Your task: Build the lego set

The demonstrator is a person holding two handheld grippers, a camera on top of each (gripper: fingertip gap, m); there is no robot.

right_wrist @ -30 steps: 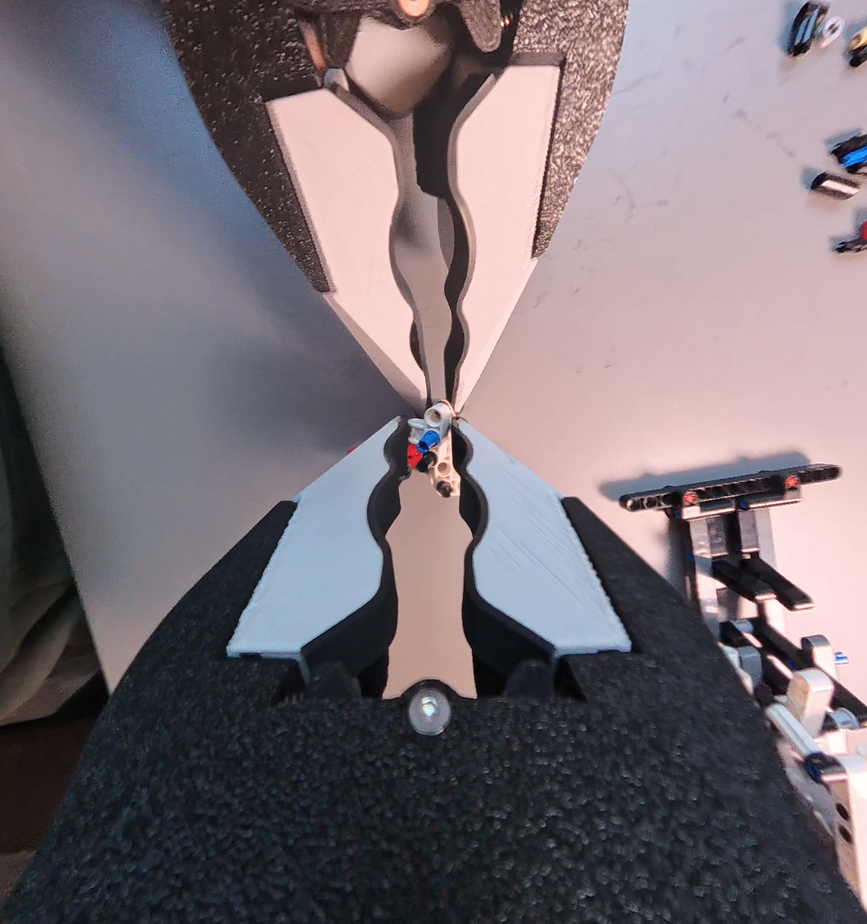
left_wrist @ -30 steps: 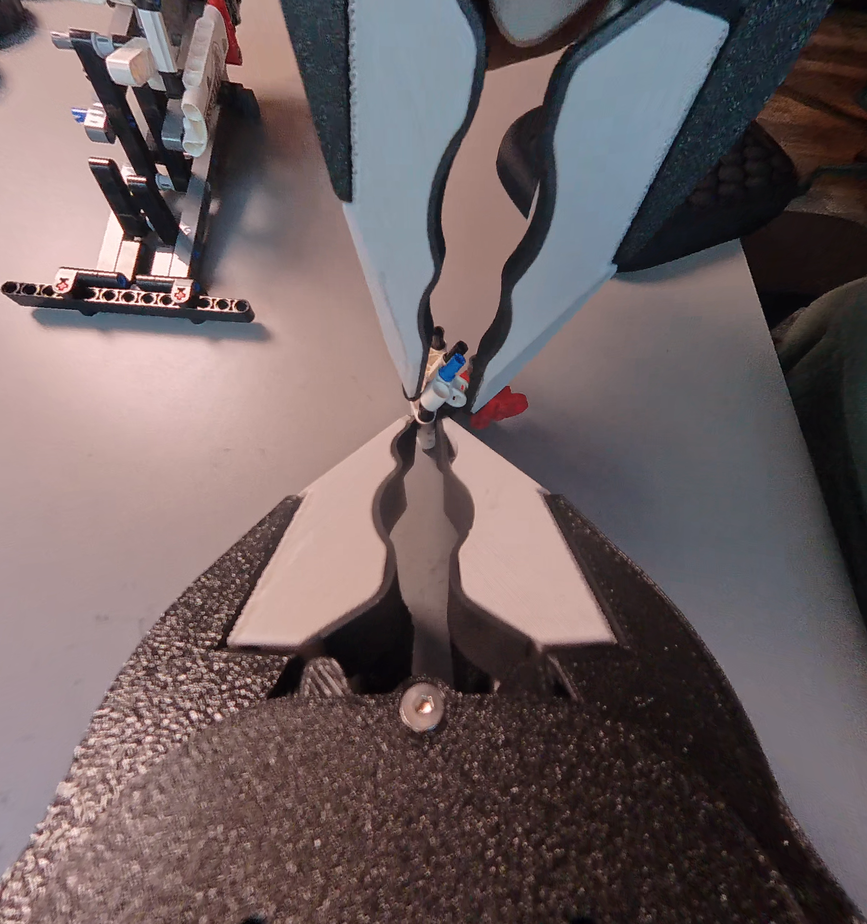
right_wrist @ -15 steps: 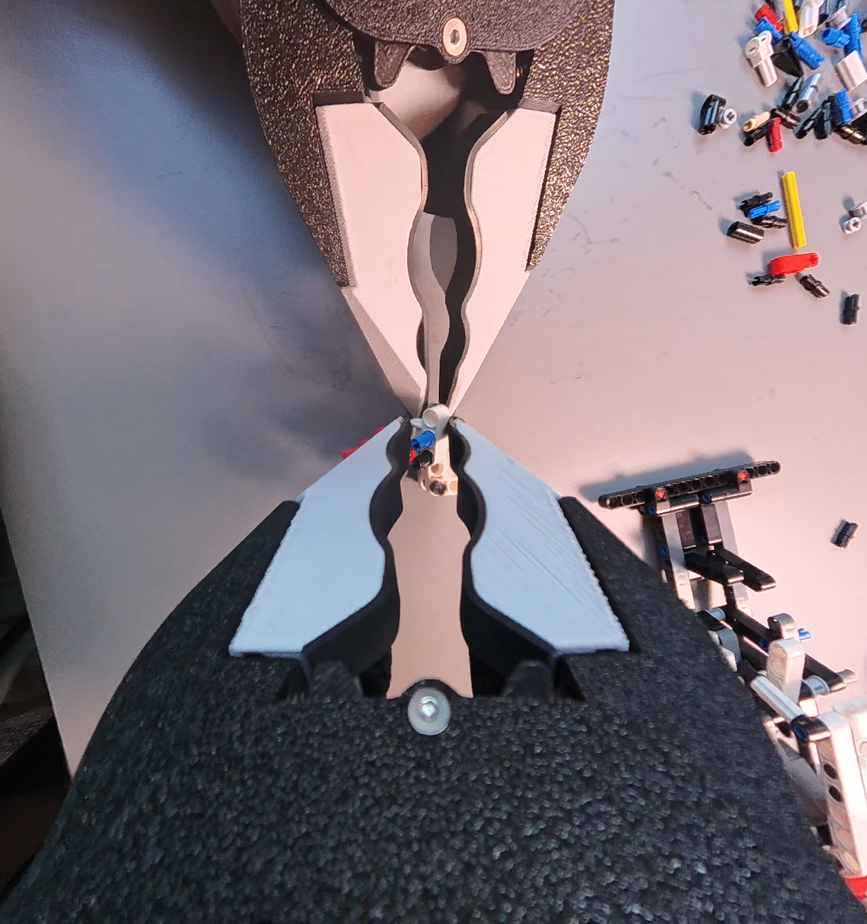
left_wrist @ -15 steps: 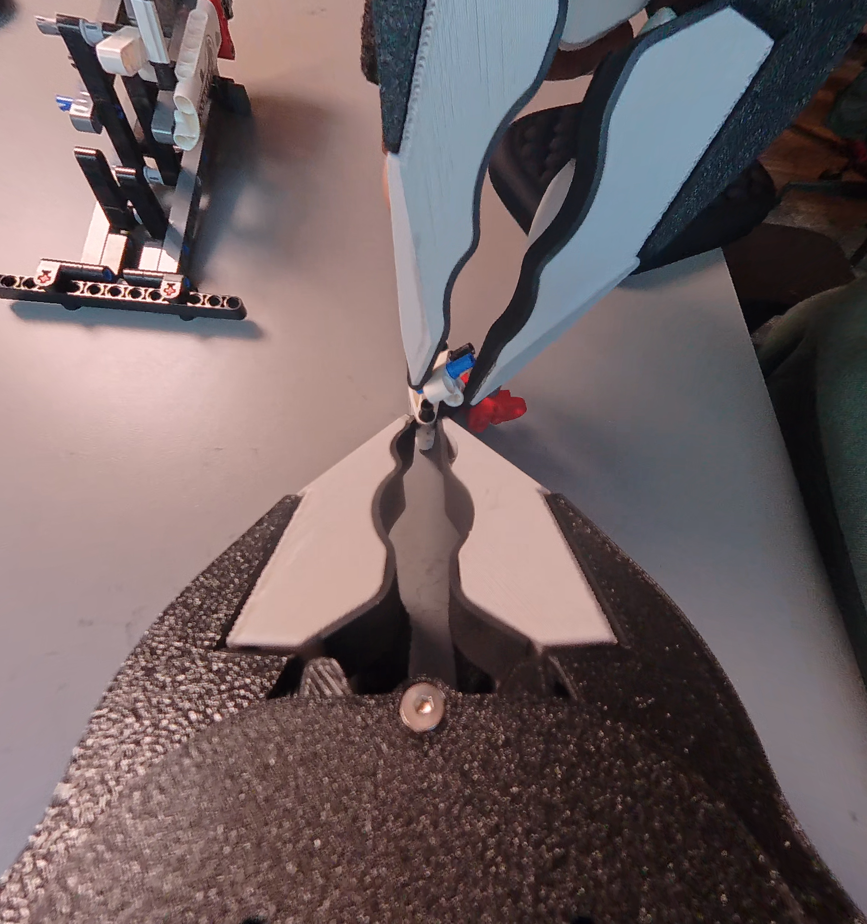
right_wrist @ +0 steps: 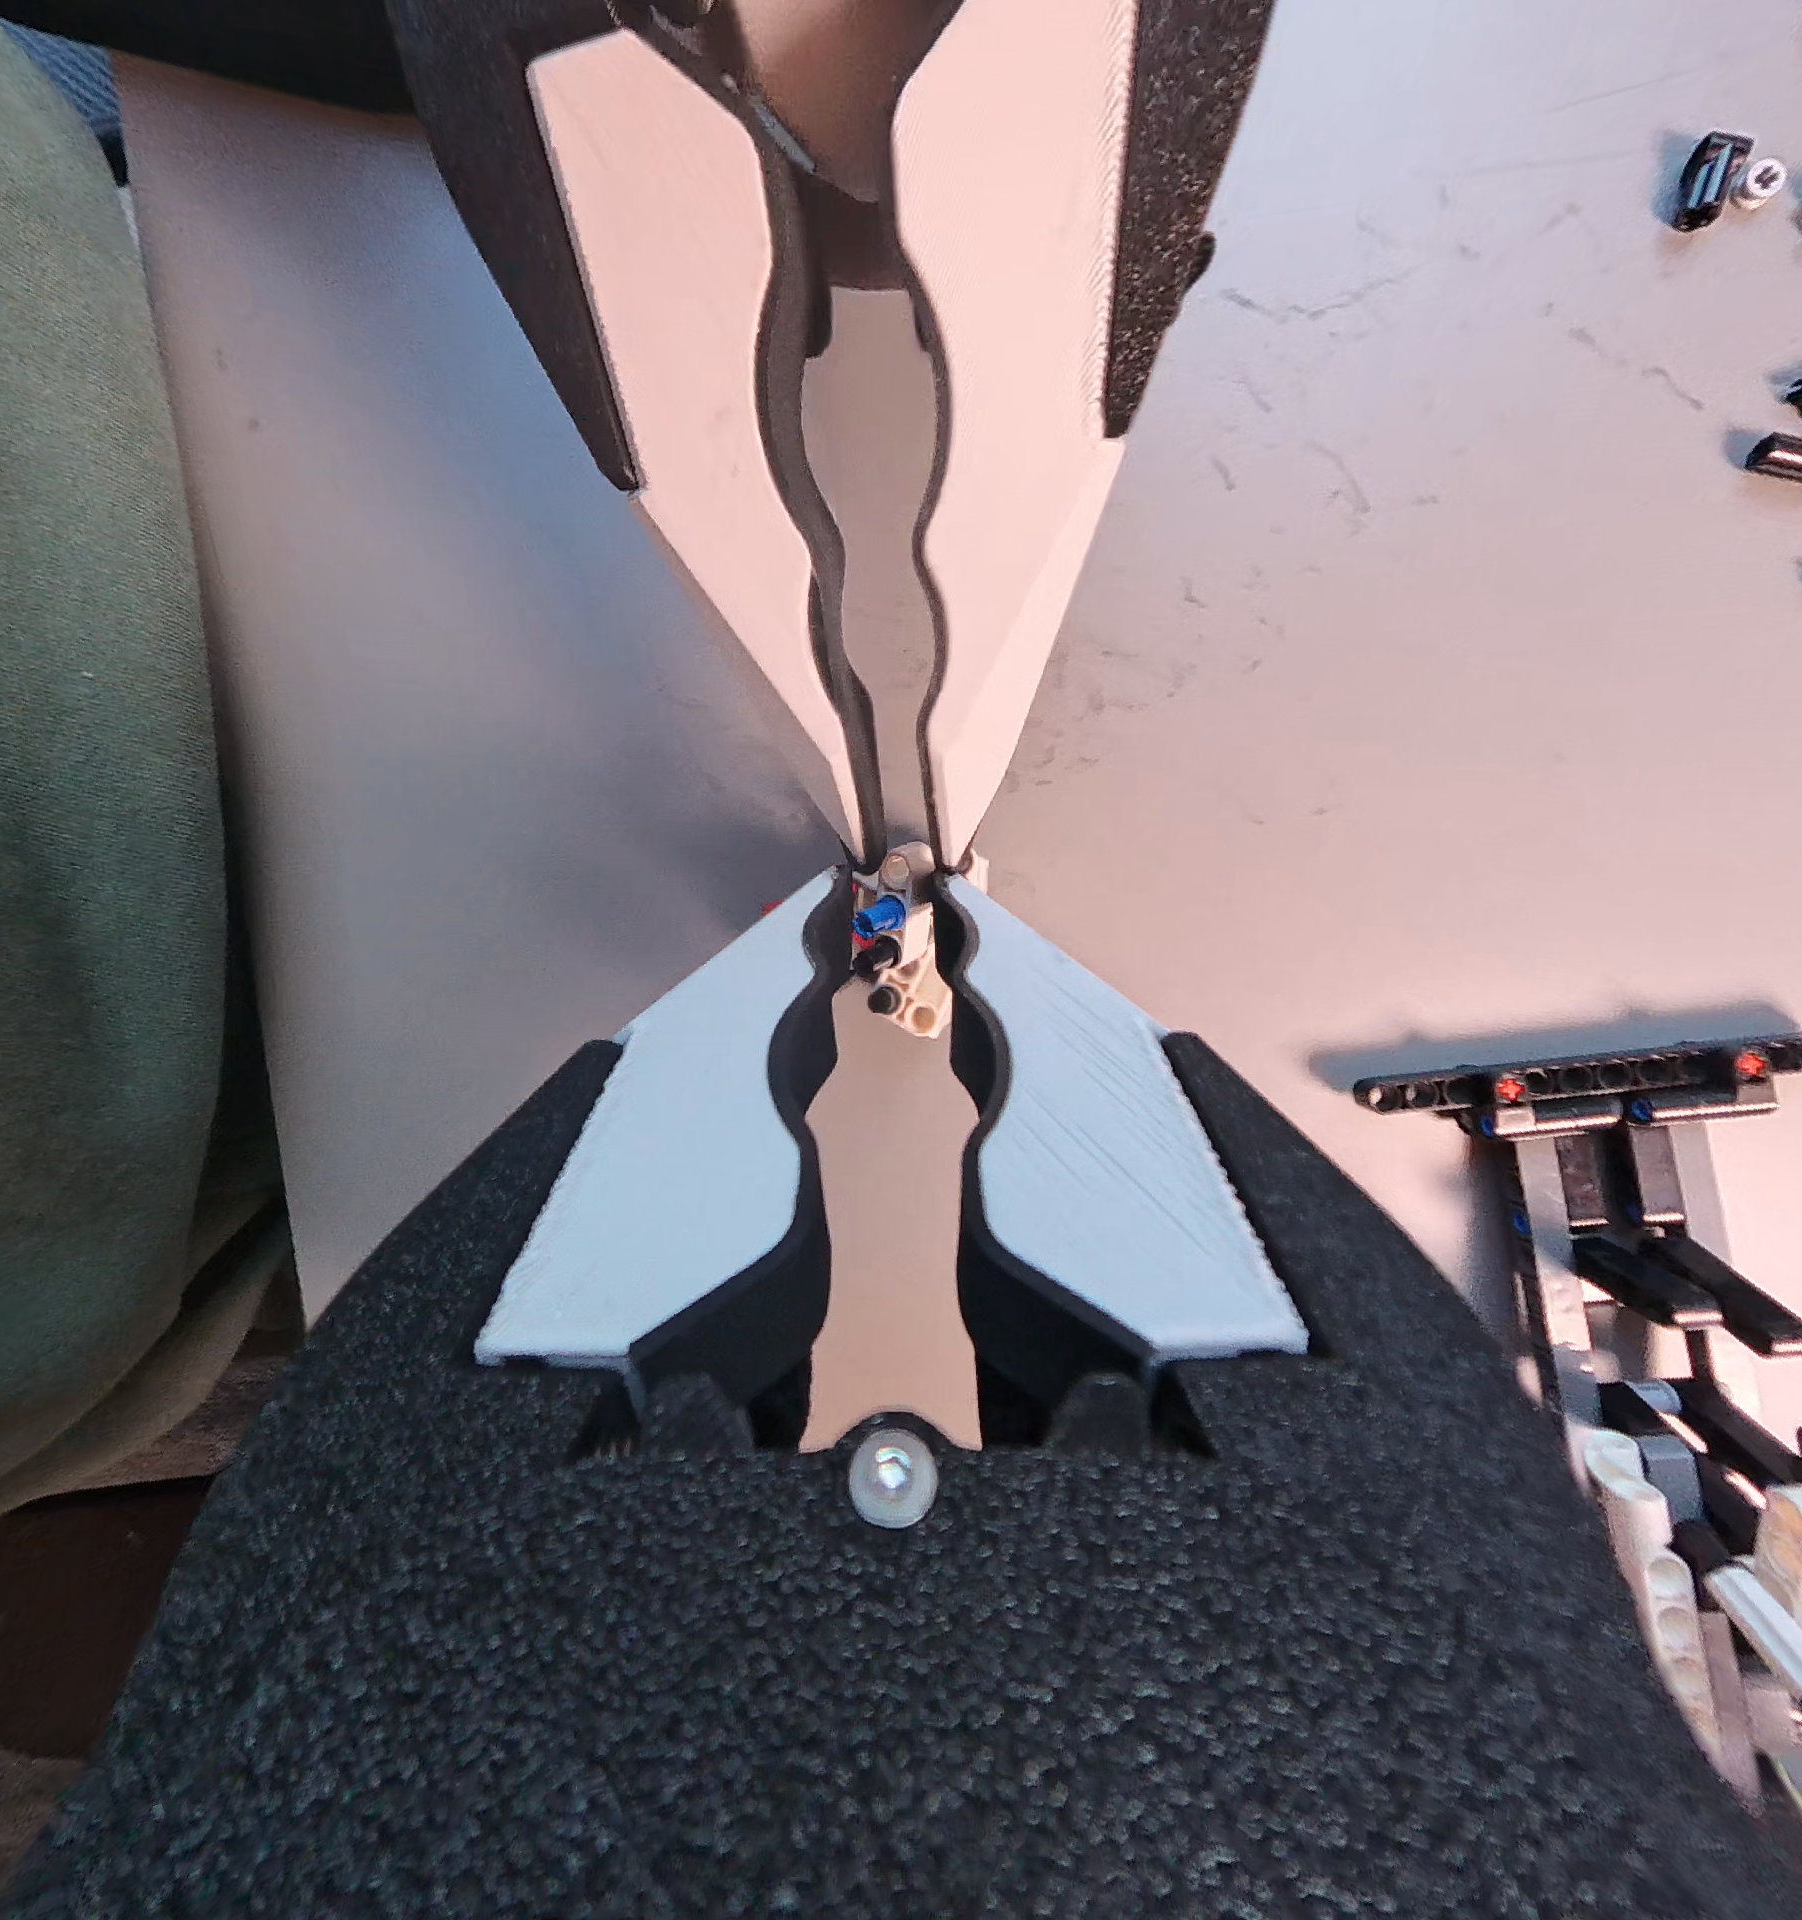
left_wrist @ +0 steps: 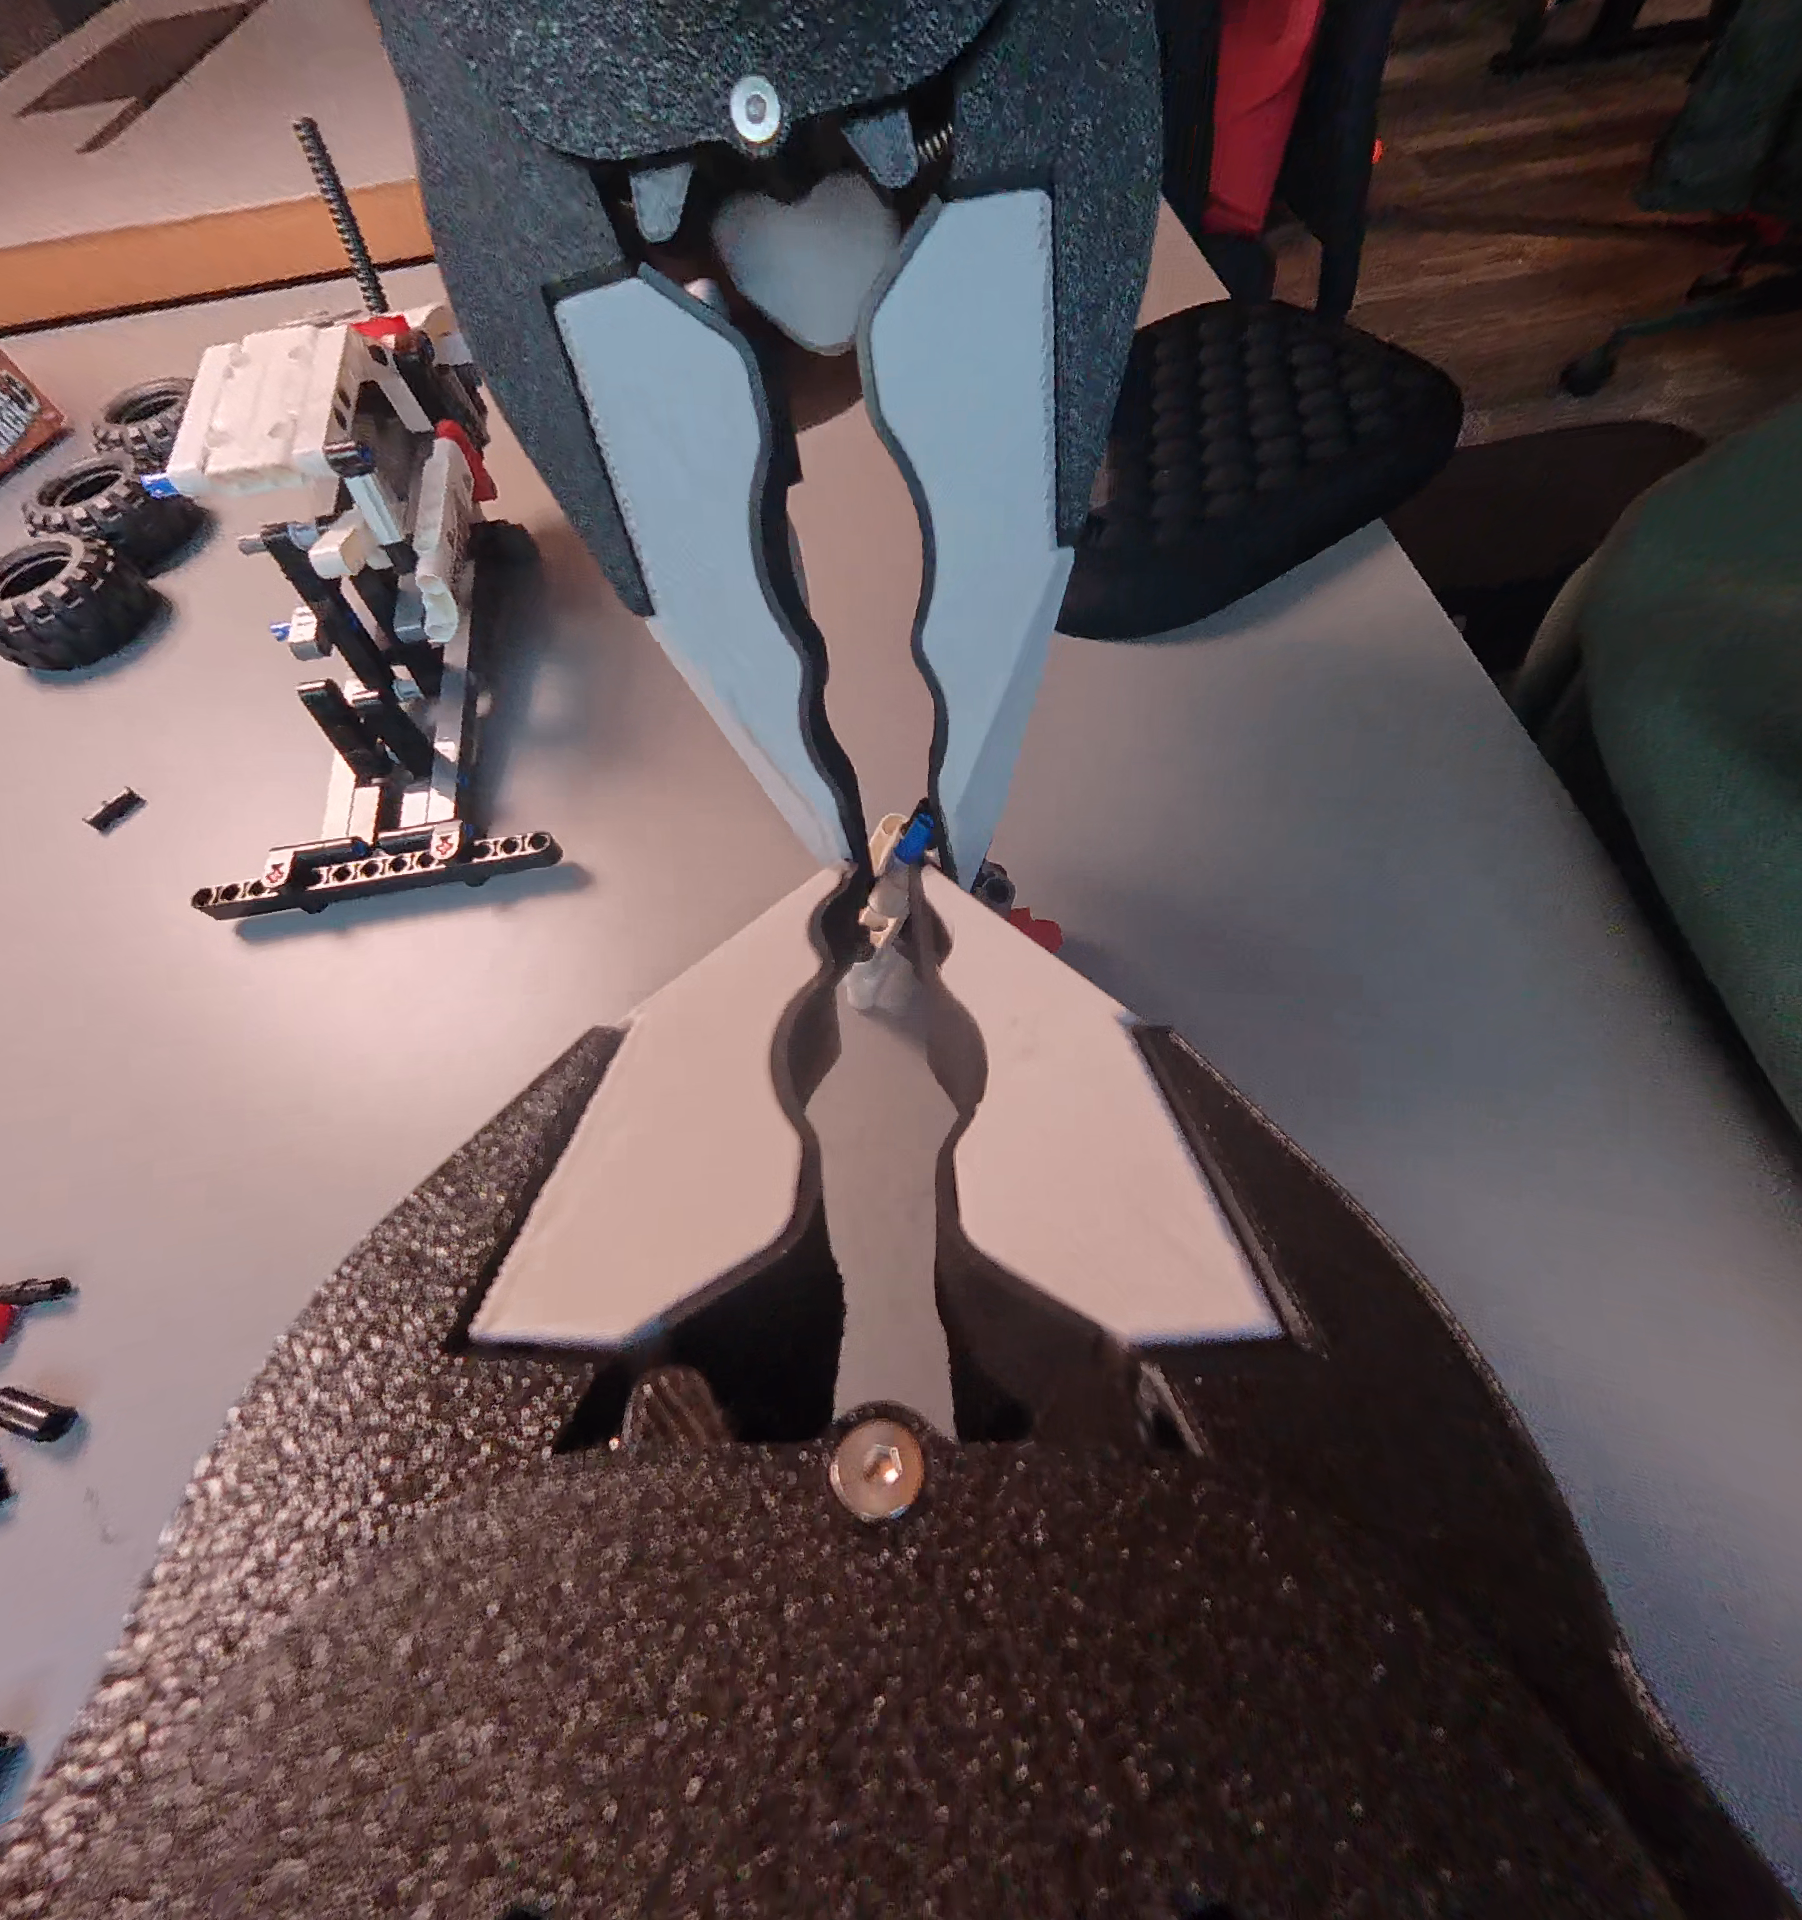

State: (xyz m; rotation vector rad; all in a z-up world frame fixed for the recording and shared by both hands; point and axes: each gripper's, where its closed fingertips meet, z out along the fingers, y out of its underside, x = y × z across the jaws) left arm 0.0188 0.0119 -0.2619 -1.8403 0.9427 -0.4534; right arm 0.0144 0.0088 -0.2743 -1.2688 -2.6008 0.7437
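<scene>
Chassis (left_wrist: 377, 665) stands part-built on the table (left_wrist: 1240, 935), well apart from both grippers — four tyres (left_wrist: 55, 603) and scattered loose pins (right_wrist: 1801, 457) unfitted. Left gripper (left_wrist: 881, 925) and right gripper (right_wrist: 892, 914), tip to tip, both clamp a small white connector sub-assembly (right_wrist: 902, 961) — much remains.

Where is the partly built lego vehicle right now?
The partly built lego vehicle lies on the grey table, upper left in the left wrist view, beside three loose black tyres; in the right wrist view it sits at the lower right.
</scene>
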